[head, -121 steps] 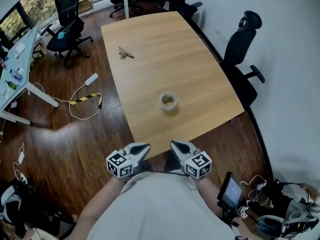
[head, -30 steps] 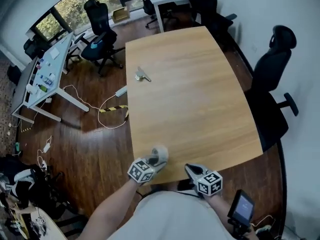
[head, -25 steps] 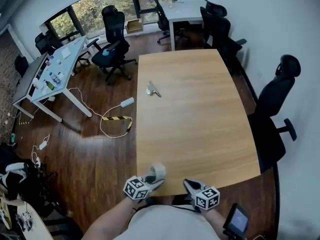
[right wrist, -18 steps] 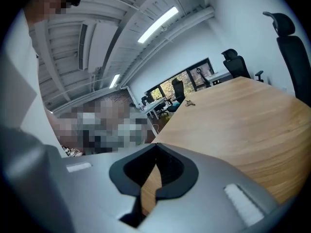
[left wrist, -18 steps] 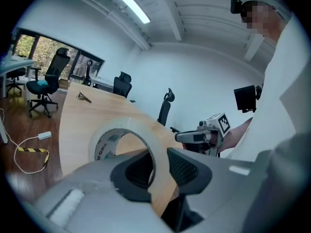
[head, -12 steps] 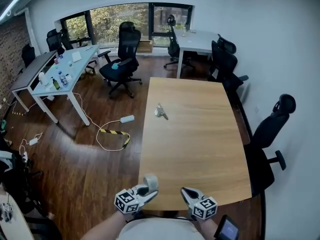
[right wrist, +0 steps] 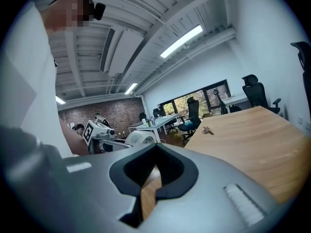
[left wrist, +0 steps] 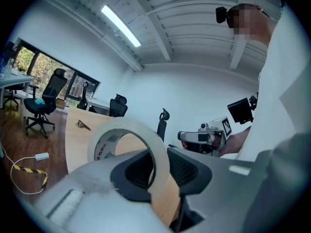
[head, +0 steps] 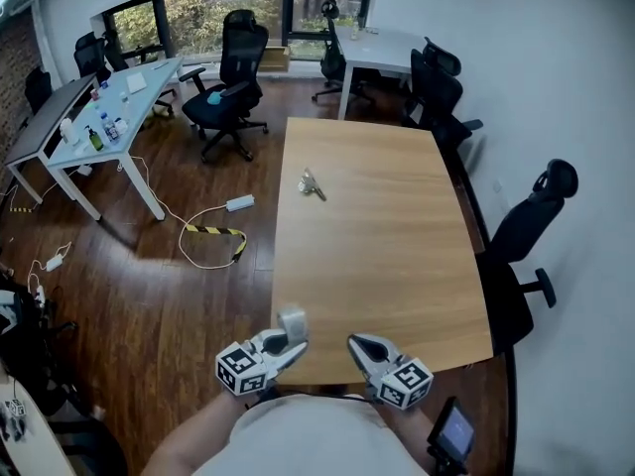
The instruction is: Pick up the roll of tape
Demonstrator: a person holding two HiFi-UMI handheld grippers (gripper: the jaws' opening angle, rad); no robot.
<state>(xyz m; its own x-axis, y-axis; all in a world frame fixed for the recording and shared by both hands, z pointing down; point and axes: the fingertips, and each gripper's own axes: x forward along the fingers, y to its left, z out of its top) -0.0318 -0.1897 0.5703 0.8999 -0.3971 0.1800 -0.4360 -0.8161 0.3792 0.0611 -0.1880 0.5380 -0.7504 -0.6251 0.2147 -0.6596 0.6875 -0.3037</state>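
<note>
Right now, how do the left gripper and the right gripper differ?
The left gripper grips the roll of tape by its wall, one jaw through the hole; the right gripper holds nothing. The left gripper's jaws are kept apart by the tape; the right gripper's jaws are closed together. Both hang by the near edge of the table, pointing across it.

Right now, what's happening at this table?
A person holds a gripper in each hand. The left gripper has its fingers closed on the roll of tape, held up at the near edge of the wooden table. The right gripper is empty, fingers together, beside it. A small metal item lies farther up the table.
</note>
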